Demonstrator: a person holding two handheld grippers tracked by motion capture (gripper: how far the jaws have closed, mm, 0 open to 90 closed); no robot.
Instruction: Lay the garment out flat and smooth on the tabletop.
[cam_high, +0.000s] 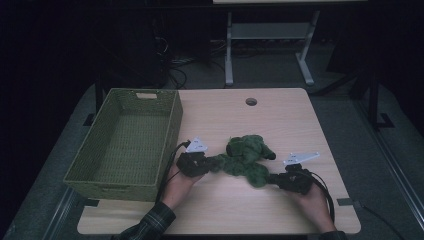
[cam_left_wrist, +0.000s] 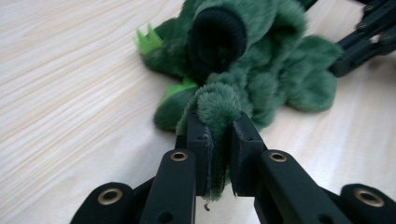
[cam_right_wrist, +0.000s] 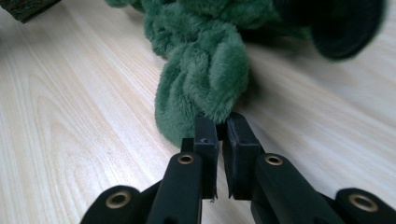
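The left gripper (cam_left_wrist: 219, 135) pinches a fold of the fuzzy dark-green plush garment (cam_high: 246, 155), crumpled mid-bench (cam_high: 280, 115), three o'clock of the basket (cam_high: 125, 140); the right gripper (cam_right_wrist: 219, 126) seems clamped on its five o'clock edge.

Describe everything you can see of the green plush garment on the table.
The green plush garment is fuzzy, deep green fabric with a dark ribbed cuff and bright green spikes. It lies crumpled on the wooden table, right of the basket. The left gripper and right gripper each pinch a fold at opposite ends.
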